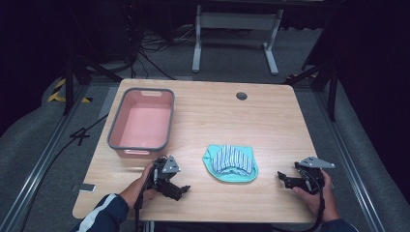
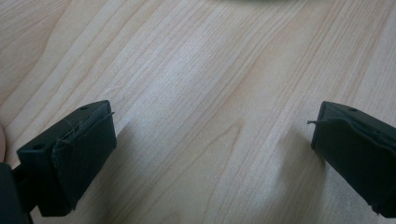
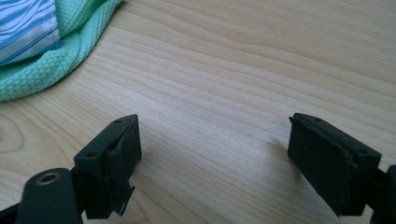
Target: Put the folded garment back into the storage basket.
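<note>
A mint-green cloth with a blue-and-white striped piece on top (image 1: 230, 163) lies bunched on the wooden table (image 1: 270, 125), near the front centre. My left gripper (image 1: 180, 189) rests low over the table to the cloth's left, open, with bare wood between its jaws (image 2: 212, 140). My right gripper (image 1: 283, 178) sits to the cloth's right, also open and holding nothing (image 3: 212, 149). In the right gripper view the green cloth's edge (image 3: 42, 65) and its striped part (image 3: 23, 28) lie at the upper left, apart from the jaws.
An empty pink bin with a grey rim (image 1: 142, 122) stands at the table's left side, just behind my left hand. A round cable hole (image 1: 241, 95) is at the back of the table. A white frame (image 1: 237, 29) stands on the floor beyond.
</note>
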